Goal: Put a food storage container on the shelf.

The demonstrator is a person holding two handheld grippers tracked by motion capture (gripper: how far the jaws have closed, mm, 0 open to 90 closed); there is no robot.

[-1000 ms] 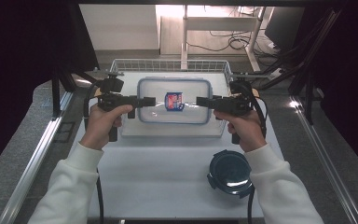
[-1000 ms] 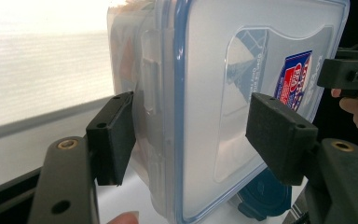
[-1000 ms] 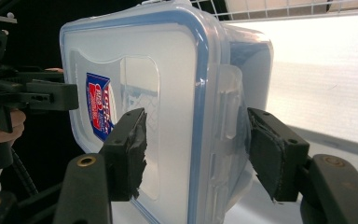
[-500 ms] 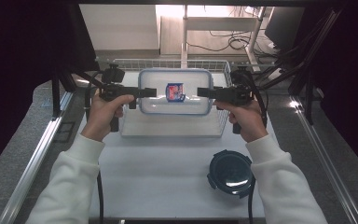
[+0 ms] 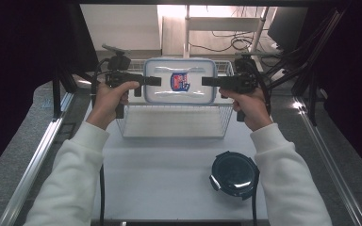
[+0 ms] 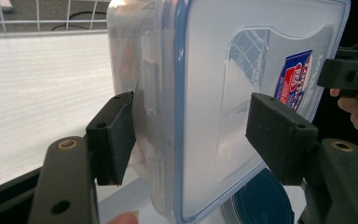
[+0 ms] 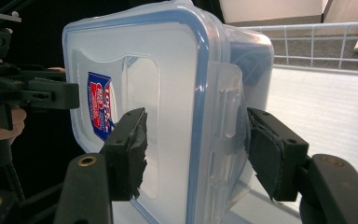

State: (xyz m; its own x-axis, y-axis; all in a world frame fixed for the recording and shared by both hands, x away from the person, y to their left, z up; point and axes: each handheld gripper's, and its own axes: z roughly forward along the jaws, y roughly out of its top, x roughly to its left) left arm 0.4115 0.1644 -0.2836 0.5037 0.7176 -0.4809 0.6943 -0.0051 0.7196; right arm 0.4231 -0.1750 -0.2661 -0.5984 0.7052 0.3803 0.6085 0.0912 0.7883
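Container (image 5: 180, 87), a clear plastic box with a blue-edged lid and a red-and-blue label (image 5: 179, 81) on top, is held in the air above the wire basket (image 5: 174, 123) at the far end of the white table (image 5: 160, 174). Left gripper (image 5: 154, 81) clasps the box's left end, with one jaw lying on the lid and the other under the base. Right gripper (image 5: 209, 81) clasps the right end in the same way. In the left gripper view, the jaws of that gripper (image 6: 189, 128) straddle the lid edge and a side latch of the container (image 6: 223, 93); the left jaw touches the base side, while a narrow gap seems to remain between the right pad and the lid. In the right gripper view, the jaws of that gripper (image 7: 196, 151) bracket the container (image 7: 168, 93) across its latch, and both pads press against the plastic. Each hand (image 5: 111, 96) grips its tool by the handle, with white sleeves reaching in from below. Near the table's front right, a dark round lid (image 5: 234, 172) lies flat, well apart from the box.
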